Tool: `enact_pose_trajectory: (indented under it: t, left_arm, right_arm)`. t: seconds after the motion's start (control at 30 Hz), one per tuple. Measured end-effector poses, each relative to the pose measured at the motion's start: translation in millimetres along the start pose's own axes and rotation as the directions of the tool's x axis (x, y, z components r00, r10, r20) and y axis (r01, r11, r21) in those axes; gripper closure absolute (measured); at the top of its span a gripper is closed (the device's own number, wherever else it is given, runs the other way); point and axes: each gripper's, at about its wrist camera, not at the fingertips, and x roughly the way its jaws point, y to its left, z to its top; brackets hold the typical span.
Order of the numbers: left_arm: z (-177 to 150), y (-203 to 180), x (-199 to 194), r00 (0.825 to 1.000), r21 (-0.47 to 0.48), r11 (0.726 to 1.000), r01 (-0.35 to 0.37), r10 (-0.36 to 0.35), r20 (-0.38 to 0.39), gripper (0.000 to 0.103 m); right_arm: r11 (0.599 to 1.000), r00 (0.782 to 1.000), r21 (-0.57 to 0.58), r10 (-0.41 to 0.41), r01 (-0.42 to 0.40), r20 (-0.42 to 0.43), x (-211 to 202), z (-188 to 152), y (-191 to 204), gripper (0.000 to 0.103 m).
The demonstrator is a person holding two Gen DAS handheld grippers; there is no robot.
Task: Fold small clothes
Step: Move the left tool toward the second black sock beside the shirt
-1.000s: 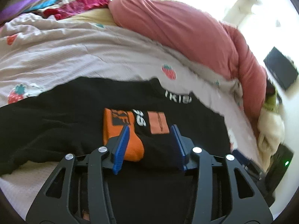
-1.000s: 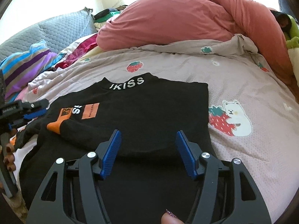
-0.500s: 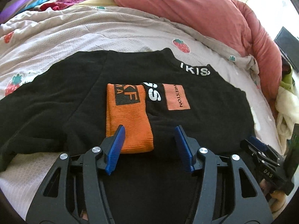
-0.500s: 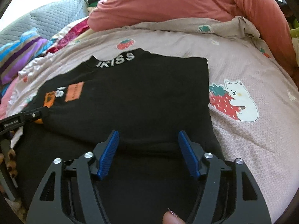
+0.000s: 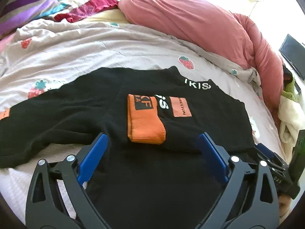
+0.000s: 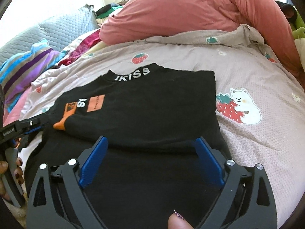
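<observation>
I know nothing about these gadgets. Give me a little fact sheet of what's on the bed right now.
garment: black top lying flat, one sleeve folded across its front
cuff: orange cuff resting on the chest
neck: white lettering on the collar
surface: strawberry bedsheet
behind: pink duvet, bunched up
left gripper: jaws opening, nothing pinched
right gripper: jaws opening, nothing pinched

sweater (image 6: 148,110): black, white lettering on the collar, orange patches
sleeve cuff (image 5: 145,126): ribbed orange with a black block, just below the collar lettering
bedsheet (image 6: 247,72): pale pinkish-beige, red strawberries with green tops, a white bear right of the sweater
duvet (image 5: 190,26): plain salmon pink, beyond the sweater
striped cloth (image 6: 24,66): purple, blue and grey, left of the sweater
gripper pads (image 5: 93,158): blue on black frames
</observation>
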Motion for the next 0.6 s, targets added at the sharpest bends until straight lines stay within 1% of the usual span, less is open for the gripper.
enact_pose_trajectory:
  t: [0.1, 0.3, 0.6]
  left_arm:
    - [-0.1, 0.0, -7.1, 1.000, -0.001, 1.000, -0.010, 0.010, 0.010, 0.010]
    - [-0.9, 0.4, -23.5, 0.997, 0.014, 0.998, -0.059, 0.058, 0.042, 0.010]
    - [-6.9, 10.8, -42.8, 0.993, 0.011, 0.995, -0.094, 0.093, 0.066, 0.010]
  right_arm:
    - [1.000, 1.000, 0.002, 0.003, -0.003, 0.019, -5.6, 1.9, 2.2, 0.007]
    - [1.000, 0.999, 0.008, 0.007, -0.007, 0.041, -15.6, 4.5, 7.0, 0.005]
    - [1.000, 0.997, -0.011, 0.028, -0.027, 0.075, -27.7, 10.2, 22.5, 0.005]
